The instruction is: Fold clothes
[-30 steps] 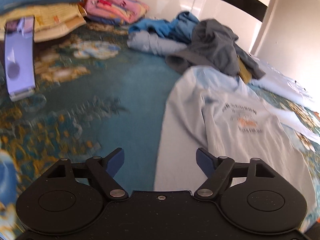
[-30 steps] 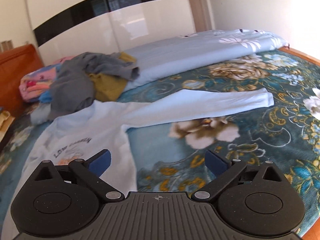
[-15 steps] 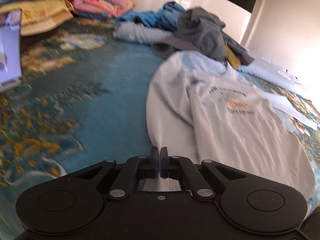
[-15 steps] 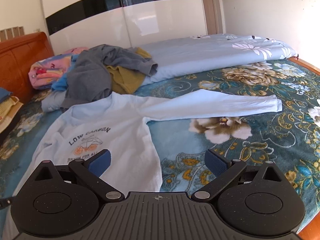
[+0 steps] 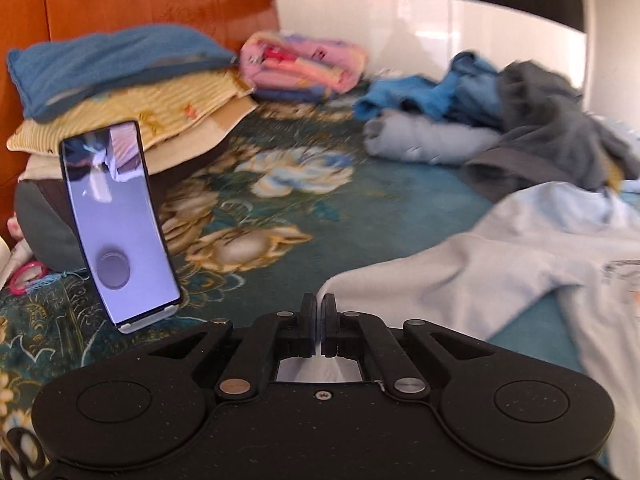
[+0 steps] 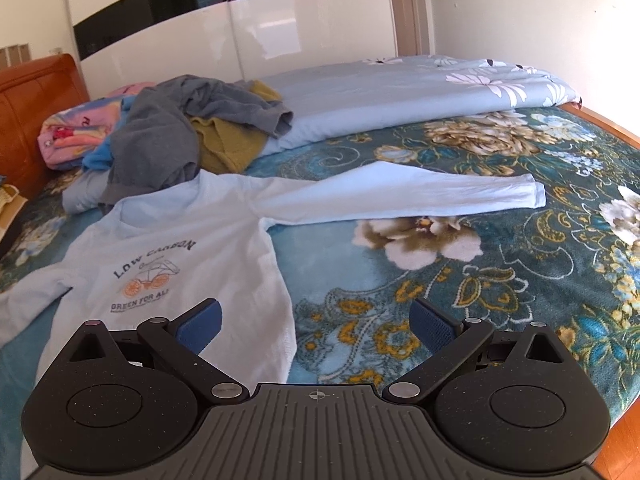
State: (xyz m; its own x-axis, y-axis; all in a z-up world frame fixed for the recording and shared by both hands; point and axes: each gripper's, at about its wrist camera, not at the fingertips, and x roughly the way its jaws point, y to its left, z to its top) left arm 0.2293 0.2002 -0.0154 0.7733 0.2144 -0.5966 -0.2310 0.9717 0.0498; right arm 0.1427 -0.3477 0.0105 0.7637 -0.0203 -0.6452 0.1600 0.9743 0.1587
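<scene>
A pale blue long-sleeved shirt (image 6: 192, 248) with a "LOW CARBON" print lies face up on the bed. Its one sleeve (image 6: 420, 196) stretches out flat to the right. My left gripper (image 5: 319, 312) is shut on the end of the other sleeve (image 5: 460, 280), which runs from the jaws to the shirt body at the right. My right gripper (image 6: 316, 320) is open and empty above the shirt's lower right edge.
A phone (image 5: 118, 224) stands propped at the left near stacked pillows (image 5: 120, 92). A heap of grey, blue and mustard clothes (image 6: 192, 128) lies behind the shirt. A folded light blue quilt (image 6: 400, 96) lies at the back. The bed's wooden edge (image 6: 616, 132) is at the right.
My left gripper closed on the shirt's sleeve end and has swung left with it, bringing the phone and pillows into view. My right gripper stays open, nearly still.
</scene>
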